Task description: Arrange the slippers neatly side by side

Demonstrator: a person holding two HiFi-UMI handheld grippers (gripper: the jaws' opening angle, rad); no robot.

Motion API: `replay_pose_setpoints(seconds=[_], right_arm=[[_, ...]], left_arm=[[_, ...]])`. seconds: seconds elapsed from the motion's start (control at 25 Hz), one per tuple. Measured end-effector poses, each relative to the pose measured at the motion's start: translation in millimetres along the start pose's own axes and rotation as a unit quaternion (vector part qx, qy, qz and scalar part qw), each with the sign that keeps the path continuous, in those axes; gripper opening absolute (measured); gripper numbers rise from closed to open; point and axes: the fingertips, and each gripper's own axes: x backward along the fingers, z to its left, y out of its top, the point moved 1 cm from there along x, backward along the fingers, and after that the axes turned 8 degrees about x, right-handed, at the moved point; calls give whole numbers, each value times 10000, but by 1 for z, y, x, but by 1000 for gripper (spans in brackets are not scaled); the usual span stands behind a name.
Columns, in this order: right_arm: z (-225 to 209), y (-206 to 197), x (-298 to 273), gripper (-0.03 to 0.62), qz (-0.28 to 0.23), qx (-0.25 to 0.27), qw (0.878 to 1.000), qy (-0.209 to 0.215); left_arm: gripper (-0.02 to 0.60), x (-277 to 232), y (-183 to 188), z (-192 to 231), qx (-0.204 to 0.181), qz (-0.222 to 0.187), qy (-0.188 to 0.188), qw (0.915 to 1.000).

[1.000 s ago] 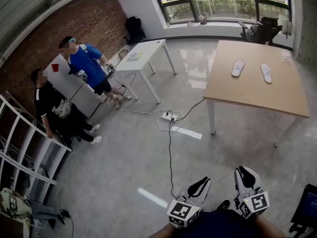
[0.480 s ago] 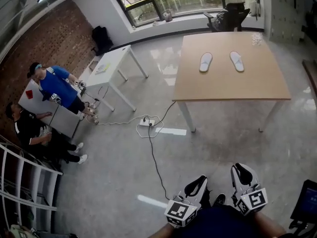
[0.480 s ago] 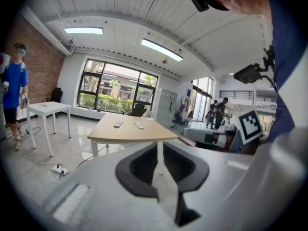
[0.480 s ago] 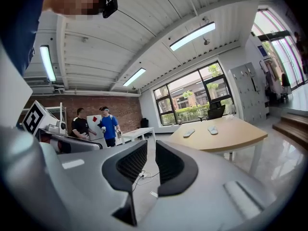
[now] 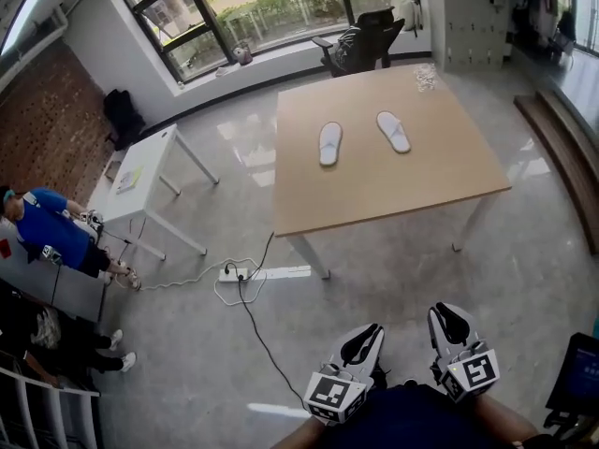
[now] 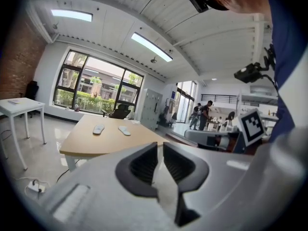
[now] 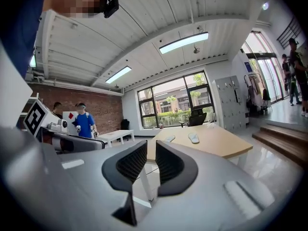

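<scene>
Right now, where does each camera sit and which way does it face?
Head view: on the person's head, steeply down at floor, table and slippers; left tool and right tool at bottom.
Left gripper view: on the left tool, along its jaws toward the table; person's torso at right.
Right gripper view: on the right tool, same direction; torso at left.
All share the table and slippers.

Bright daylight through the windows (image 5: 271, 12) glares off the floor (image 5: 234, 131), edges fisheye-warped.
</scene>
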Motion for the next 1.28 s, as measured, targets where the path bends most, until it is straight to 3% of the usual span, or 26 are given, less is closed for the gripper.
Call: replay_pose_setpoints(seconds=[0.28, 0.6, 0.92, 1.28], right_arm=[[-1, 15, -59, 63, 34, 39, 9994, -333], [1, 8, -106, 63, 242, 214, 9992, -221], [-20, 5, -158, 63, 239, 117, 9996, 107], [-86, 30, -224, 61, 21, 46, 9987, 515]], left_arm=[[38, -27, 30, 53, 169, 90, -246, 9995], [38, -46, 49, 93, 325, 248, -193, 9990], [38, -82, 63, 124, 442, 338, 172, 9983], [38, -161, 107, 135, 334, 186, 585, 9976]])
